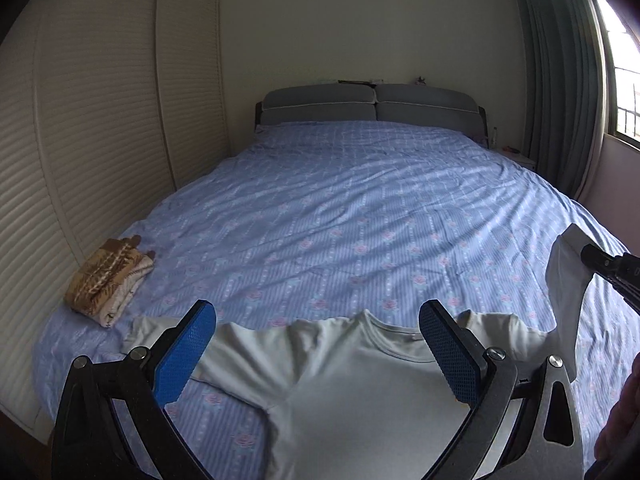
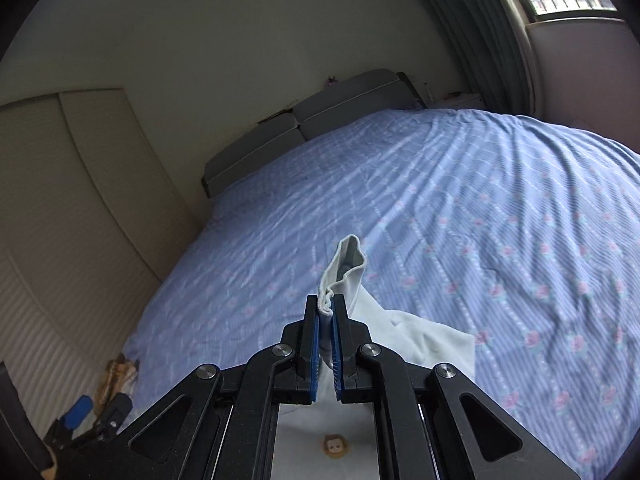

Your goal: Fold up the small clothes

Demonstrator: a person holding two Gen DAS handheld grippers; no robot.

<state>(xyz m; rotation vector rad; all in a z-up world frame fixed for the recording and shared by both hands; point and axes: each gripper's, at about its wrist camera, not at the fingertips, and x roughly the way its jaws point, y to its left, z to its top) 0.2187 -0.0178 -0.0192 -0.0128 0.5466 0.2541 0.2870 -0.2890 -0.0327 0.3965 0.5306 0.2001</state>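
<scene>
Looking at where this is, I'd say the fold on this one has barely begun. Pale shirt (image 1: 360, 392) lies spread face-up on the blue bedspread (image 1: 360, 220) at the bottom of the left wrist view, collar toward the headboard, one sleeve flat at lower left. Right gripper (image 2: 327, 322) is clamped tight on the cuff of the other sleeve and has it lifted off the bed; you can see that sleeve standing up at the right edge of the left view. Left gripper (image 1: 316, 354) hangs over the shirt's chest with its blue pads (image 1: 184, 354) spread wide, nothing between them. One patterned brown garment (image 1: 108, 280) already sits folded at the left edge, so that piece looks done. Left to do, I'd guess: both sleeves in, then the body folded over.
</scene>
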